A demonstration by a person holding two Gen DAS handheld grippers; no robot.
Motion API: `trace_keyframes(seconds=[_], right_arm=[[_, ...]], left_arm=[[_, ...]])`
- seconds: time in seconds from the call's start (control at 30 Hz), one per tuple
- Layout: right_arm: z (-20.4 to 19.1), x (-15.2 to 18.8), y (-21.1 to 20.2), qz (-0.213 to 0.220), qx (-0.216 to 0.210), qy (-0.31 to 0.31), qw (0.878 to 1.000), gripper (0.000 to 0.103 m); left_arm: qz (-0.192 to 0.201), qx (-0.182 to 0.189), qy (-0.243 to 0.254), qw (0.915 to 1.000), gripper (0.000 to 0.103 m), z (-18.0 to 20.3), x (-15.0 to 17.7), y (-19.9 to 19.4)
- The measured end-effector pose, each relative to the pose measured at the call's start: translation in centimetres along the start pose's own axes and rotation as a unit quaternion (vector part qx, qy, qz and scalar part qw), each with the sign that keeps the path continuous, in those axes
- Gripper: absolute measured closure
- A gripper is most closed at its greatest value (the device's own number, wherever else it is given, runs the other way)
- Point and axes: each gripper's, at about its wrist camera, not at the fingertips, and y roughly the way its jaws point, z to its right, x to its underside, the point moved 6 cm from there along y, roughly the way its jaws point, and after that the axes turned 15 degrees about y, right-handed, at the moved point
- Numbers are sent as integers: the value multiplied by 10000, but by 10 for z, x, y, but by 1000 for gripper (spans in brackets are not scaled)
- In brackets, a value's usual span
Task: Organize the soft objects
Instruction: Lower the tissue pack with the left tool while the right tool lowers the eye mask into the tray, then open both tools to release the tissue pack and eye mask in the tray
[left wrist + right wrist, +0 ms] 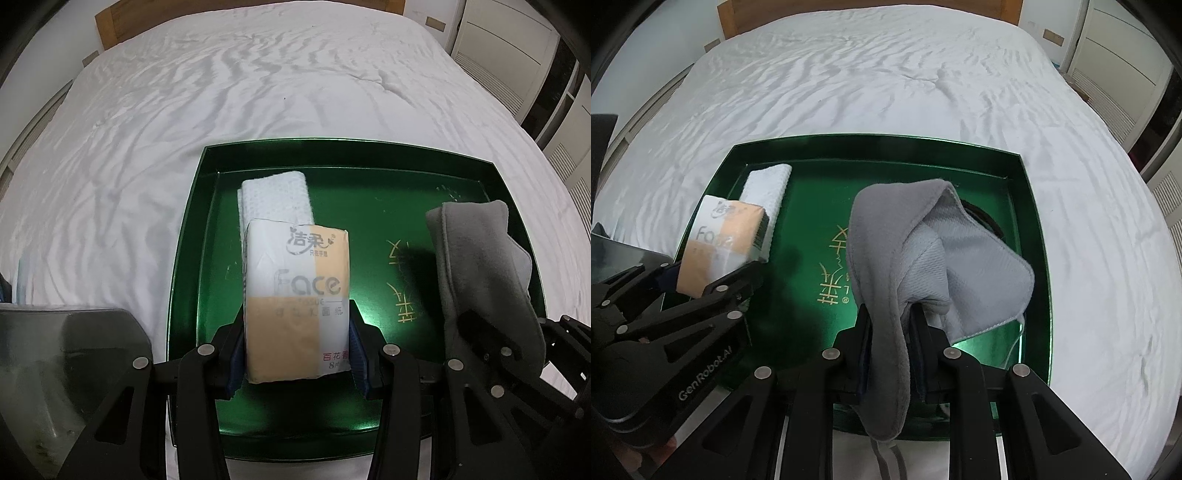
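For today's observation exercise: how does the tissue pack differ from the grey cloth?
The tissue pack is boxy, printed orange and white; the grey cloth is plain and floppy. The left gripper holds the pack, the right gripper the cloth. Both are over the green tray.

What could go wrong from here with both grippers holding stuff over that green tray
1. The left gripper pinches only the near end of the tissue pack, above the folded white cloth; dropped there, it may land on the cloth.
2. The gray cloth droops on both sides of the right gripper; a loose fold could end up over the green tray rim.
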Motion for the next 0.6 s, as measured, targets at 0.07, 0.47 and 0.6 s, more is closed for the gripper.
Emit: trace_keyframes(seconds=[0.07, 0.47, 0.6], right_arm=[[0, 0, 0, 4, -8, 19, 10000, 80], [-3, 1, -13, 144, 19, 15, 9999, 62], [-2, 0, -21, 241, 11, 74, 9997, 52]], left_arm=[[-7, -14, 13, 10000, 62, 0, 1, 0], [45, -43, 75, 10000, 58, 0, 3, -9], [38, -65, 7, 10000, 56, -4, 3, -13]])
